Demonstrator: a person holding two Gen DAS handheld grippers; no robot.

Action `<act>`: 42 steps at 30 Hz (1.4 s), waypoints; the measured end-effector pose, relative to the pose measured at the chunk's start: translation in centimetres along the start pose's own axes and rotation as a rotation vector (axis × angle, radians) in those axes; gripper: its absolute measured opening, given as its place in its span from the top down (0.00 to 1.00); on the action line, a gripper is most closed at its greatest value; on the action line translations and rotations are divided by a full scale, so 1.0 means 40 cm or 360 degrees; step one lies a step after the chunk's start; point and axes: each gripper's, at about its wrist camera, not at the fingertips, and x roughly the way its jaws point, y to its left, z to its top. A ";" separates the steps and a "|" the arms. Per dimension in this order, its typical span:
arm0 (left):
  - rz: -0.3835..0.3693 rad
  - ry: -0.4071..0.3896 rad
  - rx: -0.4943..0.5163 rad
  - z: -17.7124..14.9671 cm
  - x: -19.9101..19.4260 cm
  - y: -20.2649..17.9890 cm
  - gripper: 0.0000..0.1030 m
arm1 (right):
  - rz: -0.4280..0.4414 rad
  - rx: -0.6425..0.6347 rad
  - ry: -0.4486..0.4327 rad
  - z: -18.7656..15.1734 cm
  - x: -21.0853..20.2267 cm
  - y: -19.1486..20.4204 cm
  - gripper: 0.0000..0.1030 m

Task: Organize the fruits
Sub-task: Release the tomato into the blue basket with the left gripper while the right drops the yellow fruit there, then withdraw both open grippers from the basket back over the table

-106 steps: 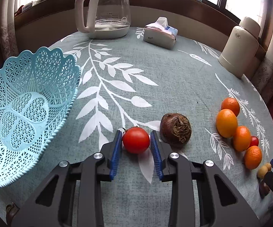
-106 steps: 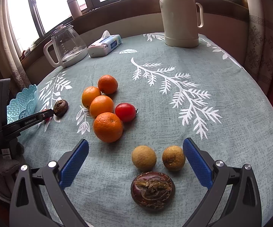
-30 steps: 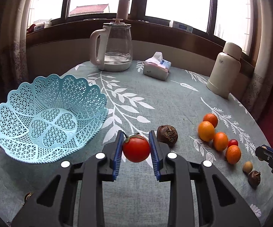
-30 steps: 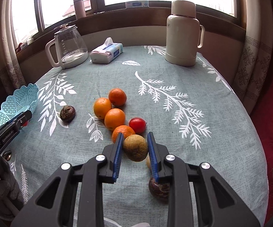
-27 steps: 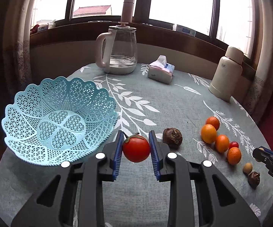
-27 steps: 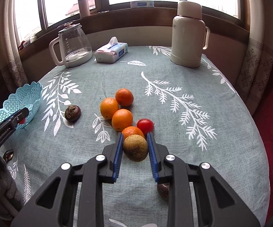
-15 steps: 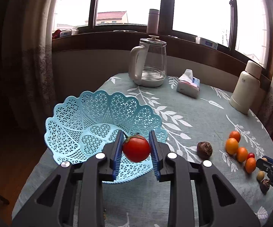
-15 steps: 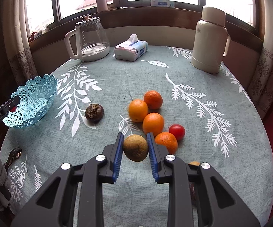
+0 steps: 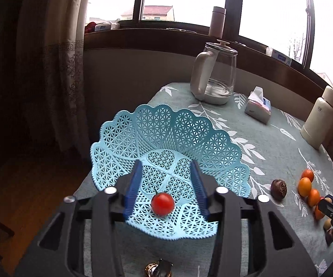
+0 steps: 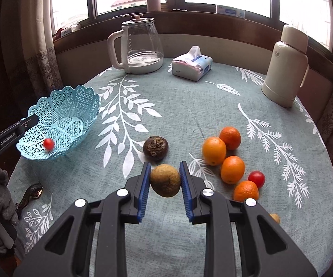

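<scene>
Left gripper (image 9: pixel 166 180): your jaws stand wide apart over the basket, gripping nothing.
Tomato (image 9: pixel 162 203): it lies inside the basket near the front rim, clear of both your fingers.
Basket (image 9: pixel 222 147): pale blue lattice, sitting at the table's left edge.
Right gripper (image 10: pixel 164 180): you have it clamped on a brown round fruit (image 10: pixel 165 180), lifted off the cloth.
Dark fruit (image 10: pixel 155 148): on the tablecloth just beyond your right fingertips.
Oranges (image 10: pixel 213 150): four, clustered to your right with a small red tomato (image 10: pixel 256 179) beside them.
Kettle (image 10: pixel 138 46): far side of the table, near the tissue pack (image 10: pixel 192 64) and the flask (image 10: pixel 287 67).
</scene>
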 end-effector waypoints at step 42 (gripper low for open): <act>-0.0029 -0.0156 -0.0199 0.068 -0.116 0.100 0.13 | 0.0406 -0.0063 -0.0137 0.201 0.077 0.289 0.33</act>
